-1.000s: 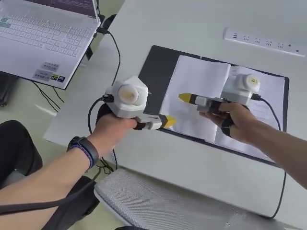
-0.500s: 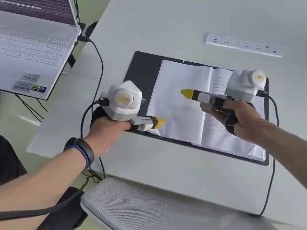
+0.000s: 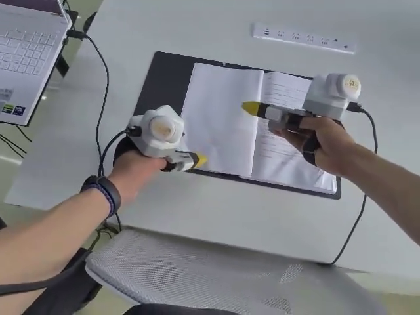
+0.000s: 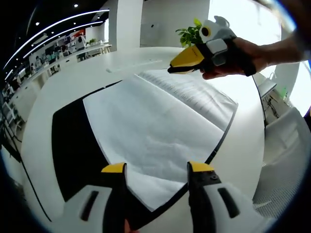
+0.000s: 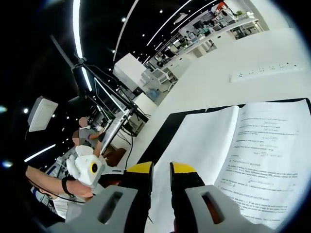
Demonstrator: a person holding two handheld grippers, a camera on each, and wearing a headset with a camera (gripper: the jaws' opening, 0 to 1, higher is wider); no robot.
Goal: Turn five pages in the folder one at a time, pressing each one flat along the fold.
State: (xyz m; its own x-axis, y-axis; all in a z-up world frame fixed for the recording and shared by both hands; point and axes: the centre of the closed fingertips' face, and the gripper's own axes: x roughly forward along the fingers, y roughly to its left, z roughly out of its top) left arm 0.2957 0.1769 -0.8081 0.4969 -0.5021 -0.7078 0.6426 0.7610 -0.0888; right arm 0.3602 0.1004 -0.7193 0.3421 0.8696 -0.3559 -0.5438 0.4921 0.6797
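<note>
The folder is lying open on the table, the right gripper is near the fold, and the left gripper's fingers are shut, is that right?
Not quite: the left gripper is open. The left gripper view shows its fingers well apart above the near corner of the blank page. The folder does lie open on the table, with the right gripper near the fold.

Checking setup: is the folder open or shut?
Open: the folder lies spread flat, white pages showing both sides of the fold.

Head view looks down; gripper views share the folder (image 3: 164,79).
</note>
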